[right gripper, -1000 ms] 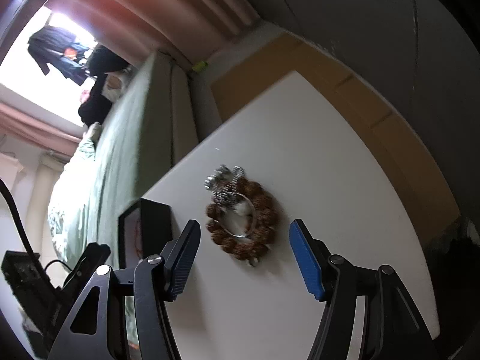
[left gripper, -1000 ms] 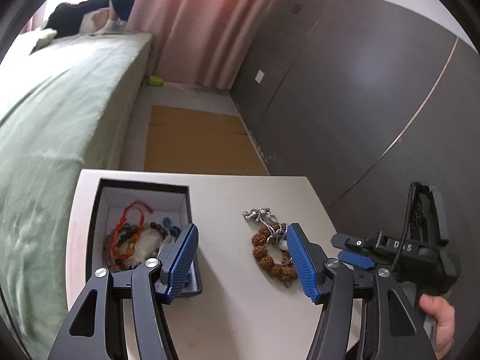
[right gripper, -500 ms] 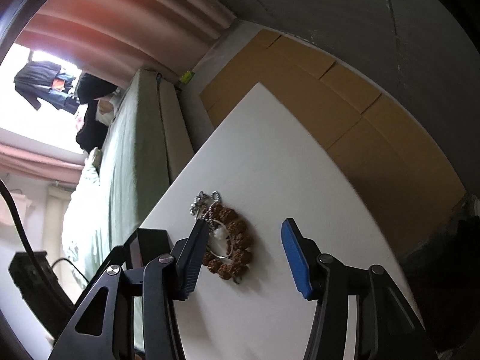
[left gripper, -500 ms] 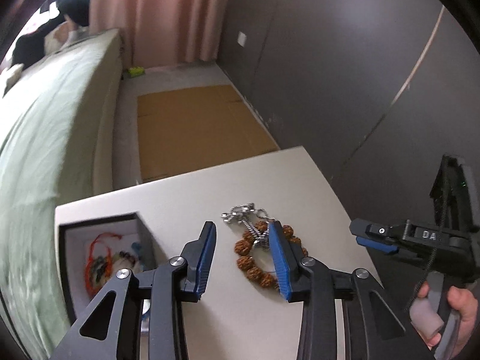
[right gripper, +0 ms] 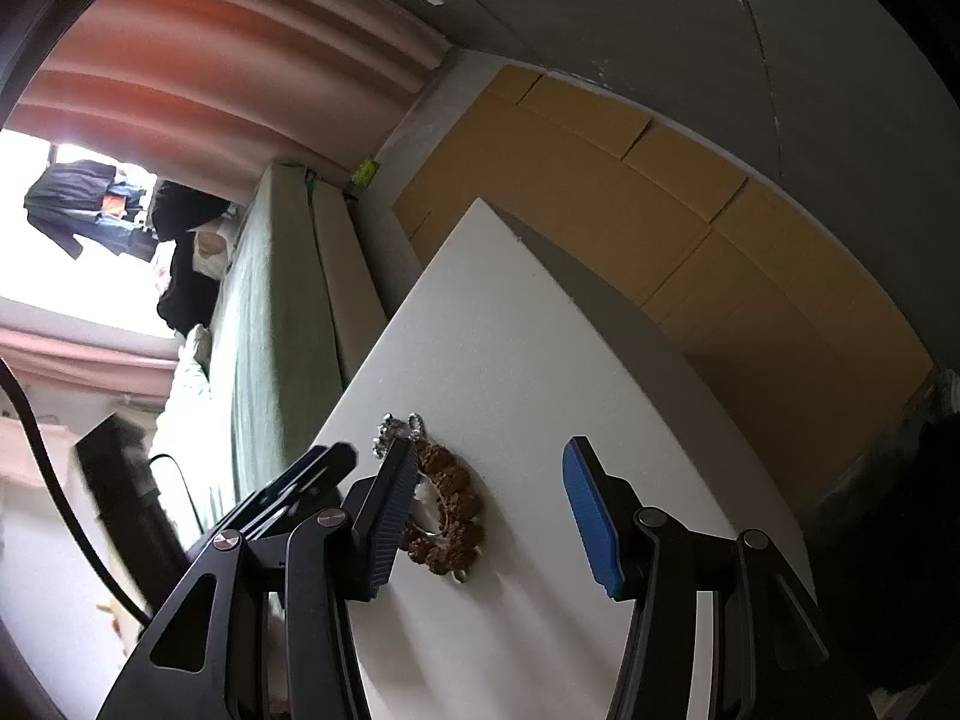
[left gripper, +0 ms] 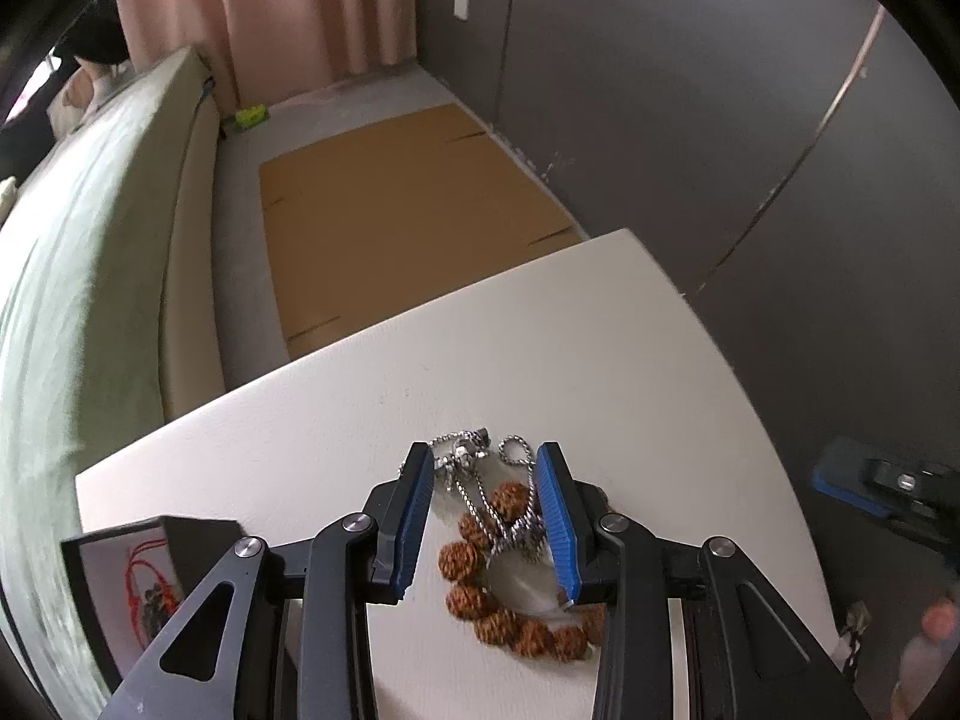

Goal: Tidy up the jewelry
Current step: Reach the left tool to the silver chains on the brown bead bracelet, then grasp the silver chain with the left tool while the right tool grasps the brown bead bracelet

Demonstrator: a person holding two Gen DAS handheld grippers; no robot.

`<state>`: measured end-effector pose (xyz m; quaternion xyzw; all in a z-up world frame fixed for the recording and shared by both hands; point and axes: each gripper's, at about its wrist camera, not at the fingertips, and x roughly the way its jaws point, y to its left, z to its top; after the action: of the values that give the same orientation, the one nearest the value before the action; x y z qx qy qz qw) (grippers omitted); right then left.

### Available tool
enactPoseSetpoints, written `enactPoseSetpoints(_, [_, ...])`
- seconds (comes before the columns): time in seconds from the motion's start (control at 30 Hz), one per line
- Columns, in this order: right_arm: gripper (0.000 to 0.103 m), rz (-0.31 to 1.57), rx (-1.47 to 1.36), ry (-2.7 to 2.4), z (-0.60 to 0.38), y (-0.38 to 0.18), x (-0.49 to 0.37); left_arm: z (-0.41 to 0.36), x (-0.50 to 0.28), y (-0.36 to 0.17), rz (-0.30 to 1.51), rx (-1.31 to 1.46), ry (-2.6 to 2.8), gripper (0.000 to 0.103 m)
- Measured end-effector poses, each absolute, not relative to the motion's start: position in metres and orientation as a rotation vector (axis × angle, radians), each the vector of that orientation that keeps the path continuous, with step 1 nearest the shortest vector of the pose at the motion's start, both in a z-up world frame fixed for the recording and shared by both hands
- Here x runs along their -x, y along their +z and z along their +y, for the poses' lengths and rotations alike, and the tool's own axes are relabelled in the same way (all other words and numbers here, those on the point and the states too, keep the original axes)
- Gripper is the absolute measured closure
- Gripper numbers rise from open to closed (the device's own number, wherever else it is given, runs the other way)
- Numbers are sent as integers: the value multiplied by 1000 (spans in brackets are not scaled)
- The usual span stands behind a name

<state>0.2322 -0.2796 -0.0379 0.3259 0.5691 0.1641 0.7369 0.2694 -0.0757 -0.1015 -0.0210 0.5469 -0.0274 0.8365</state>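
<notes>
Left wrist view: the left gripper [left gripper: 485, 516] is open astride a silver chain [left gripper: 480, 483] draped over a brown bead bracelet [left gripper: 504, 588] on the white table [left gripper: 600, 360]; neither pad visibly presses the chain. A black jewelry box [left gripper: 129, 582] sits at lower left.

Right wrist view: the right gripper [right gripper: 489, 516] is open and empty, its left finger overlapping the bracelet's edge.

A bedroom at home: a green-covered bed [left gripper: 72, 276] with pink curtains [left gripper: 270, 12] beyond it, beside a white counter [left gripper: 600, 348].
</notes>
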Motion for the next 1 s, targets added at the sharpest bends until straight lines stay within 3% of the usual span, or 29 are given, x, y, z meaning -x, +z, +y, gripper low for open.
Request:
enactPoseSetpoints(0.4, [50,1240,-743,344,-295,-39,-230,-72,-283,-135,1203,-39,14,65])
enactPoseSetpoints(0.47, [50,1244,-737,349,-293,-39,-230,-66,-283,-137,1194,-6,21,72])
enactPoseSetpoints(0.5, [50,1245,-731,350,-292,-39,-230,-65,-282,-138,1189,-12,31,87])
enactPoseSetpoints(0.6, [50,1248,-721,360,-288,-39,-230,-57,-277,-138,1206,37,-5,90])
enactPoseSetpoints(1.0, [50,1327,-618,441,-238,-56,-236,-37,-237,-45,1023,37,-40,90])
